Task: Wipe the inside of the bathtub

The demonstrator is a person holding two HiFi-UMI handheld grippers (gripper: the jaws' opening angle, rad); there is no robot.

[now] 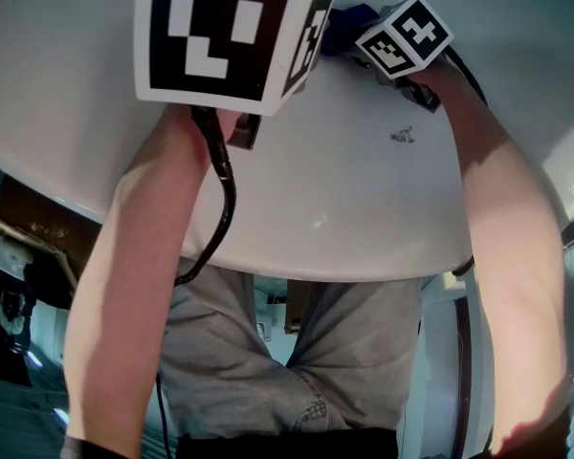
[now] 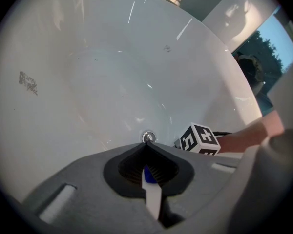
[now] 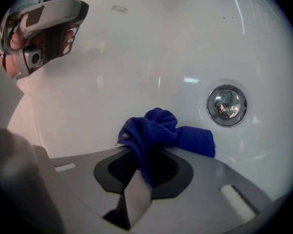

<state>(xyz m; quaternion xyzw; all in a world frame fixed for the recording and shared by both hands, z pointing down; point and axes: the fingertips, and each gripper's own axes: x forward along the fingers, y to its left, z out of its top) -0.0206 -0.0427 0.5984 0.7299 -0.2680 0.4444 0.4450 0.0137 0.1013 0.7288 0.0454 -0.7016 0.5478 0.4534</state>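
The white bathtub (image 1: pixel 96 94) curves away below me, with its round chrome drain (image 3: pixel 227 105) low in the basin. My right gripper (image 3: pixel 147 155) is shut on a bunched blue cloth (image 3: pixel 161 130), which rests against the tub surface just left of the drain. In the head view the cloth (image 1: pixel 349 25) shows beside the right gripper's marker cube (image 1: pixel 404 36). My left gripper (image 2: pixel 146 145) is shut, with nothing visibly held, and points down into the tub toward the drain (image 2: pixel 148 137). Its marker cube (image 1: pixel 225 36) hides its jaws in the head view.
A grey smudge (image 2: pixel 28 82) marks the tub wall; another mark (image 1: pixel 402 137) lies on the near rim below the right gripper. The person's arms reach over the rim (image 1: pixel 344 256). A window (image 2: pixel 263 57) lies beyond the tub.
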